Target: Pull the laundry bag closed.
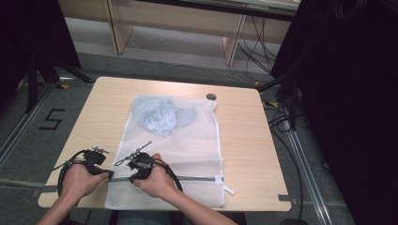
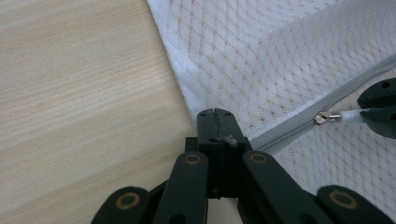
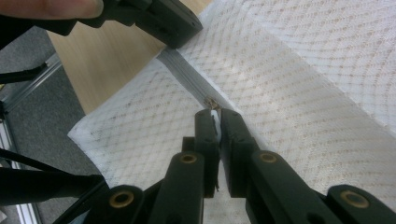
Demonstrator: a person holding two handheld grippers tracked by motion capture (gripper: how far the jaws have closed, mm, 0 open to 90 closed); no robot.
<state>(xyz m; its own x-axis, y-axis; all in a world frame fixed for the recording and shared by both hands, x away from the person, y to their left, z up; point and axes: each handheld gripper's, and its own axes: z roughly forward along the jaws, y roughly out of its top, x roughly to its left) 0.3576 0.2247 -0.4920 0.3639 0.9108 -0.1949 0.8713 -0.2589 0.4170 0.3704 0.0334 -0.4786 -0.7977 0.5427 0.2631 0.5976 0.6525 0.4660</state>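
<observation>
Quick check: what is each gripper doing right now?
Left gripper: shut on the mesh bag, at the zip's end.
Right gripper: shut on the zip pull.

A black "5" marks the floor (image 1: 50,119).

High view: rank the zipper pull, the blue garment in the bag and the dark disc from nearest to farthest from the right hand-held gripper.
1. Zipper pull, at the gripper tips.
2. Blue garment, mid-table inside the mesh bag.
3. Dark disc, far table edge.
</observation>
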